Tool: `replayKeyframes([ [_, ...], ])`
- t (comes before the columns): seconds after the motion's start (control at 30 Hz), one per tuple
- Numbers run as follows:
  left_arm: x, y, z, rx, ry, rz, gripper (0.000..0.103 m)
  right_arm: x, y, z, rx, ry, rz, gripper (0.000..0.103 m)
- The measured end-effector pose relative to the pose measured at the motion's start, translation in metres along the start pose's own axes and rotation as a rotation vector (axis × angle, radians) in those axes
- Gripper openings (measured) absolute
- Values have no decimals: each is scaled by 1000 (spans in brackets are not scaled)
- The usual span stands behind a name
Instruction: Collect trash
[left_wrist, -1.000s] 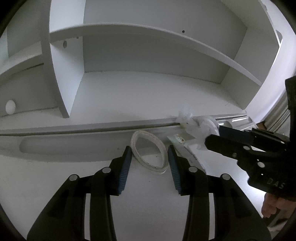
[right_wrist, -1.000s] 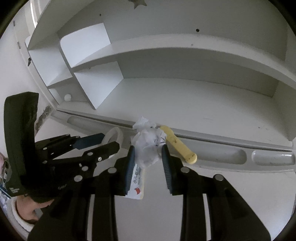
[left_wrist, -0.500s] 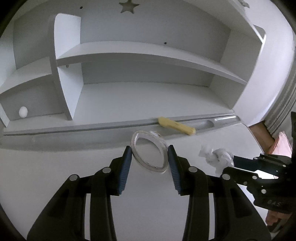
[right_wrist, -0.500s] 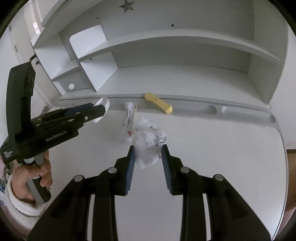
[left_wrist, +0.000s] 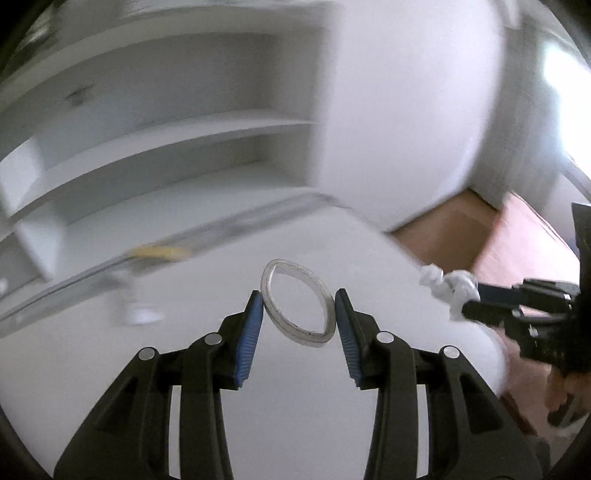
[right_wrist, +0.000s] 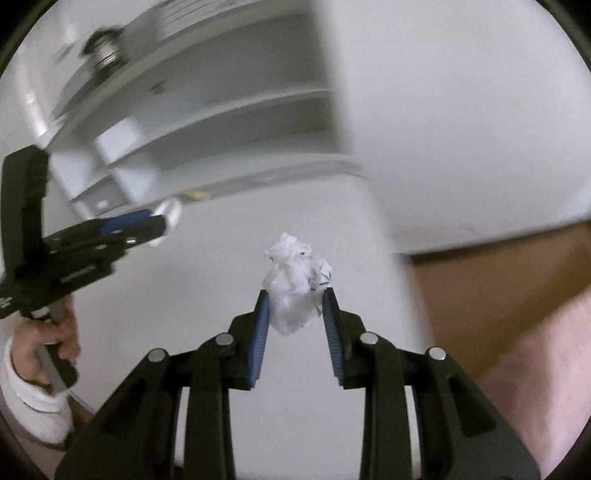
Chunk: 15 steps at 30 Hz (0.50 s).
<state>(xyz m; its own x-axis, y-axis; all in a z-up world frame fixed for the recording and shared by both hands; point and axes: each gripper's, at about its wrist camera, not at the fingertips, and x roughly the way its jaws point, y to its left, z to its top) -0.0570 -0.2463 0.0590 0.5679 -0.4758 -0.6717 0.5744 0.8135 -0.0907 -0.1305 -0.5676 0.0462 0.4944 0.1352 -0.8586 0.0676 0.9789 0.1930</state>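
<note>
Left gripper (left_wrist: 299, 314) is held above the white desk surface (left_wrist: 280, 424), fingers pointing forward and slightly down; its blue ribbed pads (left_wrist: 249, 338) are clamped on a tape ring (left_wrist: 295, 302), a thin translucent-white hoop squeezed into a pointed oval and tilted, pinched at both sides and lifted clear of the desk. Right gripper (right_wrist: 295, 306) is carried at the right of the left one, over the same desk near its right edge; its blue ribbed pads (right_wrist: 260, 338) are closed on a crumpled paper wad (right_wrist: 295, 291), white, creased, with small dark printed marks, bulging above the fingertips. In the left wrist view the right gripper (left_wrist: 469, 299) is seen at far right with the wad (left_wrist: 448, 288) at its tip, past the desk's rounded corner and over brown floor (left_wrist: 461, 236). In the right wrist view the left gripper (right_wrist: 162, 225) is seen at left, black body with a blue pad, gripped by a bare hand (right_wrist: 55, 343) with a white cuff; the ring (right_wrist: 170, 216) shows only as a pale blur at its tip. Background is motion-blurred: white shelf unit (left_wrist: 166, 147) with flat matte boards, a yellow elongated object (left_wrist: 162, 253) lying in the groove at the desk's back edge, and a small white scrap (left_wrist: 138, 314) on the desk near it, shape not resolvable.
</note>
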Motion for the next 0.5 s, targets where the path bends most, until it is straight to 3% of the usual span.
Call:
replayKeyframes([
  [0.23, 17, -165, -33, 220, 52, -216, 39, -54, -155, -113, 254, 45, -232, 29],
  [0.33, 27, -218, -55, 291, 103, -267, 39, -38, -211, -164, 357, 131, -242, 29],
  [0.5, 48, -282, -92, 392, 193, -315, 39, 5, -260, -232, 489, 242, -196, 29],
])
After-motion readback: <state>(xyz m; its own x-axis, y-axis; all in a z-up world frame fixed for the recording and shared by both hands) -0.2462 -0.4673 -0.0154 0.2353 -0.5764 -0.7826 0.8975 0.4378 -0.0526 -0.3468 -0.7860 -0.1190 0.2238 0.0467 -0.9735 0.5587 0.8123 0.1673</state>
